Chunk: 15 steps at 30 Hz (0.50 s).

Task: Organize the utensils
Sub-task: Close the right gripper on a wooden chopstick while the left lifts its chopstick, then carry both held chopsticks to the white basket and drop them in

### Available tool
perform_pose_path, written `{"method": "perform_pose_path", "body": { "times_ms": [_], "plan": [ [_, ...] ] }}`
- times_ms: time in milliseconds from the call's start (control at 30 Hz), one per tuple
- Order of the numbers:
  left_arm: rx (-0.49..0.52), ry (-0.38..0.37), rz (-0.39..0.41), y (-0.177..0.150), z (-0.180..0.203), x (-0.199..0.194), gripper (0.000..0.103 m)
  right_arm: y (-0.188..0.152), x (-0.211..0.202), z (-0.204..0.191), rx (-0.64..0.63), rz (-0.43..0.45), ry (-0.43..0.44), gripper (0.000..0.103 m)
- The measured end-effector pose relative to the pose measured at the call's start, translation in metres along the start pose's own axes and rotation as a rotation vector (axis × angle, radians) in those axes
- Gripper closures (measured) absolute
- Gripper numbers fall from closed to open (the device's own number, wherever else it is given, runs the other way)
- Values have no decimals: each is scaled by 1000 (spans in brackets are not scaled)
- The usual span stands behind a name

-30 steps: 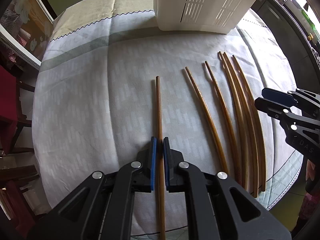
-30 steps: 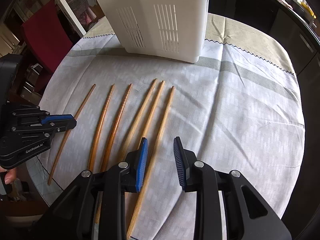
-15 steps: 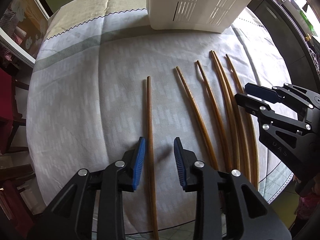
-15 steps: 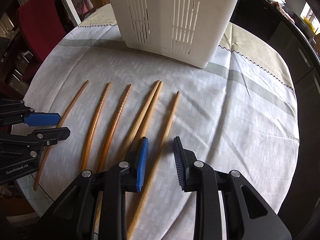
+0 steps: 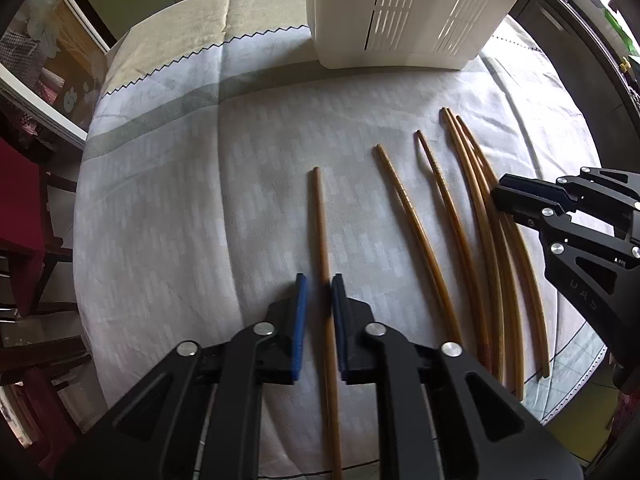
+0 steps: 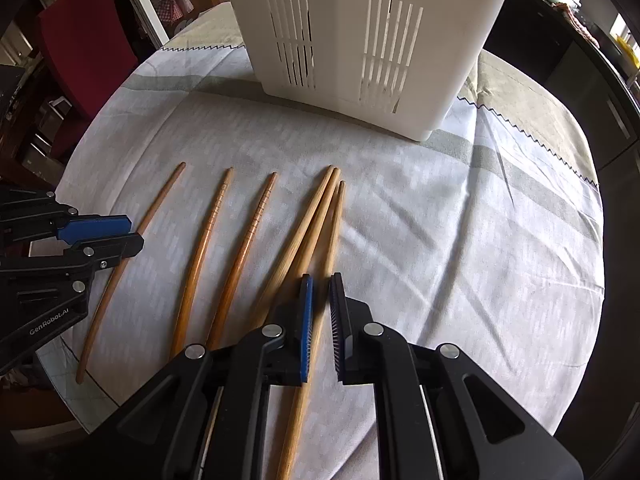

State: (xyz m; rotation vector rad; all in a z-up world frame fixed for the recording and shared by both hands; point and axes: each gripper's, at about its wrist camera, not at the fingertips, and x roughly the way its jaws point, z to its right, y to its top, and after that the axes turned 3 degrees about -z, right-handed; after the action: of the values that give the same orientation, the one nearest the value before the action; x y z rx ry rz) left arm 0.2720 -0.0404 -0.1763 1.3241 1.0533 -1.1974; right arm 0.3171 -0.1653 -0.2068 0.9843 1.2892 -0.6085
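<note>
Several brown wooden chopsticks lie side by side on a white tablecloth (image 5: pixel 180 208). My left gripper (image 5: pixel 319 280) straddles the leftmost chopstick (image 5: pixel 320 216); its jaws stand narrowly apart around the stick, with a small gap on each side. My right gripper (image 6: pixel 321 280) straddles the rightmost chopstick (image 6: pixel 335 224) in the same way, jaws narrowly apart. A white slotted utensil holder (image 6: pixel 360 40) stands upright at the back; it also shows in the left wrist view (image 5: pixel 400 12). The other gripper shows in each view: the right one (image 5: pixel 520 200) and the left one (image 6: pixel 116 232).
The round table's front edge runs just under both grippers. A red chair (image 6: pixel 88 32) stands at the far left and dark cabinets (image 5: pixel 580 40) at the right. Two middle chopsticks (image 6: pixel 248 232) have ringed tips.
My left gripper's jaws opened half a second ago and have now narrowed around the leftmost chopstick. My right gripper moved forward and its jaws narrowed around the rightmost chopstick.
</note>
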Motion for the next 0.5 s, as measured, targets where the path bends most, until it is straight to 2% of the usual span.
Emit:
{"method": "perform_pose_path", "body": {
  "times_ms": [233, 367, 500],
  "plan": [
    [1, -27, 14, -2, -6, -2, 98, 3, -3, 6, 26, 28, 33, 96],
    [-12, -41, 33, -4, -20, -12, 97, -1, -27, 11, 34, 90, 46, 96],
    [-4, -52, 84, -9, -25, -33, 97, -9, -62, 17, 41, 168, 66, 96]
  ]
}}
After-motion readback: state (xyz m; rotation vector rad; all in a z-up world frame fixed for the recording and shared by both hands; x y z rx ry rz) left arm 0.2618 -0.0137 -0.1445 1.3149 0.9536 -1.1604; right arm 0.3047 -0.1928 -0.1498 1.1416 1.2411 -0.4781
